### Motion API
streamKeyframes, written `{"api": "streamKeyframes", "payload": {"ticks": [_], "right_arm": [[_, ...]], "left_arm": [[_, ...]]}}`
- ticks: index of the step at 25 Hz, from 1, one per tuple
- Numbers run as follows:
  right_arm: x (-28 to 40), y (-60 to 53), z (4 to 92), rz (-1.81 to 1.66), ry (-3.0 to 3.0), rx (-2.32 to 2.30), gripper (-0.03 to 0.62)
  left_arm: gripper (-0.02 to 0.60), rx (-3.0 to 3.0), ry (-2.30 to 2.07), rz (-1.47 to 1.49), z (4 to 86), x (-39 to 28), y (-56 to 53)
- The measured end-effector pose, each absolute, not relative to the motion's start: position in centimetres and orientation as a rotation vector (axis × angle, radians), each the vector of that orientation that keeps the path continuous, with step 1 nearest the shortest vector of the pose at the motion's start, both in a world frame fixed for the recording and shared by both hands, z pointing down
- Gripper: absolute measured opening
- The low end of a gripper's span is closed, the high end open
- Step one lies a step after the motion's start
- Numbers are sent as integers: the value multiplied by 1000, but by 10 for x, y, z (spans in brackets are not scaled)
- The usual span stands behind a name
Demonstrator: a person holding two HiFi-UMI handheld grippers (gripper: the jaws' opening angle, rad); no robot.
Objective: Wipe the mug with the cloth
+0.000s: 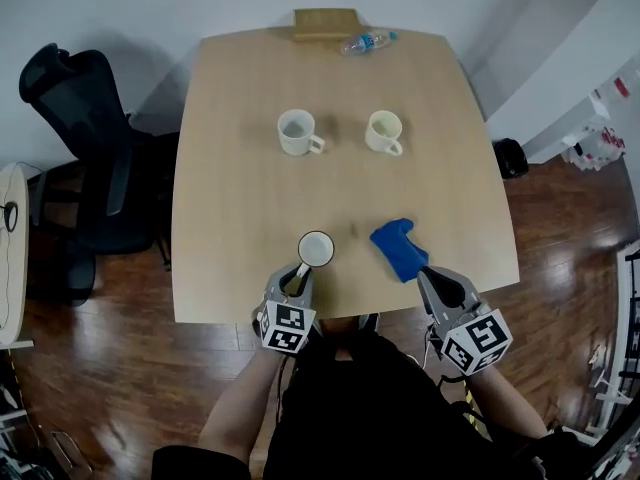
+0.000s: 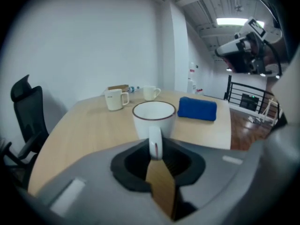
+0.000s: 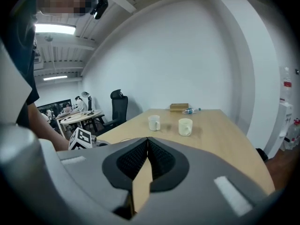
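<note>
A white mug (image 1: 316, 249) with a dark rim stands near the table's front edge. My left gripper (image 1: 298, 272) is shut on its handle. In the left gripper view the mug (image 2: 153, 118) stands upright just past the jaws, and the left gripper (image 2: 154, 146) pinches the handle between its pads. A folded blue cloth (image 1: 396, 247) lies on the table to the right of the mug, and the cloth (image 2: 197, 108) also shows behind it. My right gripper (image 1: 427, 274) sits at the cloth's near right corner. The right gripper (image 3: 147, 142) is shut with nothing between the jaws.
A white mug (image 1: 296, 132) and a cream mug (image 1: 384, 131) stand side by side further back on the wooden table (image 1: 230, 198). A water bottle (image 1: 365, 42) and a wooden box (image 1: 325, 23) lie at the far edge. A black office chair (image 1: 85, 148) stands at the left.
</note>
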State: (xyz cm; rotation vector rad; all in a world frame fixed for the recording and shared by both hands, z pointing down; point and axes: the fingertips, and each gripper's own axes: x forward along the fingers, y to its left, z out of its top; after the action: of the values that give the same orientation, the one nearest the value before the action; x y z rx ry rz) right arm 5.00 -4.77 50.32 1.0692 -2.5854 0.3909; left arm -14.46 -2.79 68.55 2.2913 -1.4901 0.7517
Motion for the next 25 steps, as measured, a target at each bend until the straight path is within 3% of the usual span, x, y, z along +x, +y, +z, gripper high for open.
{"api": "streamKeyframes", "payload": {"ticks": [10, 12, 14, 17, 19, 22, 25], "right_arm": [[74, -121, 660, 425, -2199, 963, 13], [71, -127, 671, 341, -2154, 945, 121], [61, -129, 675, 274, -2125, 903, 188], [44, -131, 684, 175, -2081, 819, 249], [34, -131, 686, 152, -2081, 789, 254], [25, -132, 666, 180, -2132, 820, 335], [20, -123, 651, 236, -2186, 813, 337]], "left_arm": [[61, 2125, -1545, 665, 658, -144, -25], [61, 2120, -1545, 636, 648, -139, -23], [61, 2142, -1565, 640, 642, -137, -22], [61, 2188, -1578, 658, 634, -133, -24], [61, 2202, -1567, 657, 630, -128, -26], [61, 2196, -1564, 650, 628, -127, -28], [61, 2188, -1574, 643, 626, -131, -29]]}}
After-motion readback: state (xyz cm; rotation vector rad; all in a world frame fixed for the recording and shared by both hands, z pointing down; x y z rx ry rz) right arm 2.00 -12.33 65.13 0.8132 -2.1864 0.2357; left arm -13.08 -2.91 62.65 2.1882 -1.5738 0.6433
